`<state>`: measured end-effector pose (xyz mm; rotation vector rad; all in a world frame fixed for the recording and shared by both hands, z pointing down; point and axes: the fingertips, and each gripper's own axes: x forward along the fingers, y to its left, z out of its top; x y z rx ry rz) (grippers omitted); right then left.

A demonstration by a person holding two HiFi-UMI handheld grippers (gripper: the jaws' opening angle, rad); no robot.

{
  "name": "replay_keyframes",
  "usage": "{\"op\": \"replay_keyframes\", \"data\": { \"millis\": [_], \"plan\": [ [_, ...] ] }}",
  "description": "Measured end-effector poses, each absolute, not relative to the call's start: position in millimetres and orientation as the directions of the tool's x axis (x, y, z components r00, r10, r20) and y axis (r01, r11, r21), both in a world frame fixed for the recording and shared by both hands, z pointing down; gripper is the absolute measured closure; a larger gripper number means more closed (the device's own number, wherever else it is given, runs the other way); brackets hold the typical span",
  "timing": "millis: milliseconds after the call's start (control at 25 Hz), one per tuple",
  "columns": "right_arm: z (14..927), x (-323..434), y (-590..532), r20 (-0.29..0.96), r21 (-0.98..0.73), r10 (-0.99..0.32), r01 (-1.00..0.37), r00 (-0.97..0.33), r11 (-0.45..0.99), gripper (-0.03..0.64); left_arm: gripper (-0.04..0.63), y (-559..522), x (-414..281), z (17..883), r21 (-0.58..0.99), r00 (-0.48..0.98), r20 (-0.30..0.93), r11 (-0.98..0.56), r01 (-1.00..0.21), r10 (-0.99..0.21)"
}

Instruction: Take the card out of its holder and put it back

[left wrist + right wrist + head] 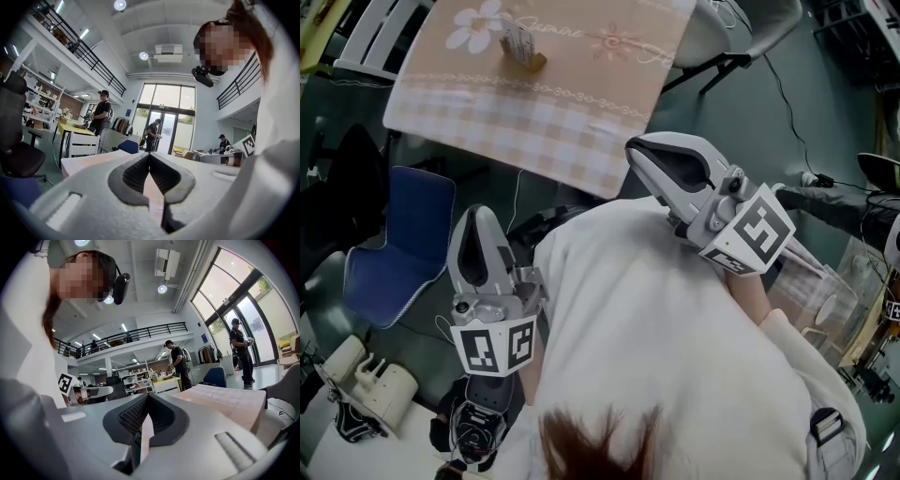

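A card stands in a small wooden holder (pixel 523 49) at the far side of a table covered with a peach checked cloth (pixel 534 108). Both grippers are held close to the person's body, well short of the table. My left gripper (pixel 478 217) points up toward the table edge, its jaws shut with nothing between them, and its tips (pixel 150 155) meet. To the right, my right gripper (pixel 643 150) is nearer the cloth's front corner, also shut and empty (pixel 146 397). The card and holder do not show in either gripper view.
A blue chair (pixel 398 244) stands left of the left gripper, below the table. A cream-coloured device (pixel 366 380) lies at bottom left. Cables run over the dark floor at right (pixel 787 103). A white chair (pixel 84 143) and several standing people (pixel 101 117) are beyond the table.
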<state>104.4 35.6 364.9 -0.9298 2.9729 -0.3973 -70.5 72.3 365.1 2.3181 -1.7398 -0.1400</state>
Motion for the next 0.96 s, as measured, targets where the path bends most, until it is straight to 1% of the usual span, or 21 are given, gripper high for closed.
{"op": "replay_keyframes", "data": {
  "millis": [200, 400, 960],
  "plan": [
    [366.1, 102.9, 36.4, 0.079, -0.236, -0.559, -0.560, -0.826, 0.794, 0.617, 0.595, 75.0, -76.7, 363.6, 0.247, 0.257, 0.060, -0.235, -0.940, -0.965],
    [365.3, 103.6, 35.6, 0.076, -0.245, -0.560, -0.560, -0.825, 0.791, 0.618, 0.595, 76.8, -88.6, 359.0, 0.261, 0.194, 0.046, -0.176, -0.949, -0.980],
    [366.6, 109.7, 37.1, 0.068, -0.253, -0.562, -0.559, -0.824, 0.790, 0.617, 0.595, 80.2, -85.3, 359.2, 0.254, 0.181, 0.038, -0.166, -0.953, -0.983]
  ]
}}
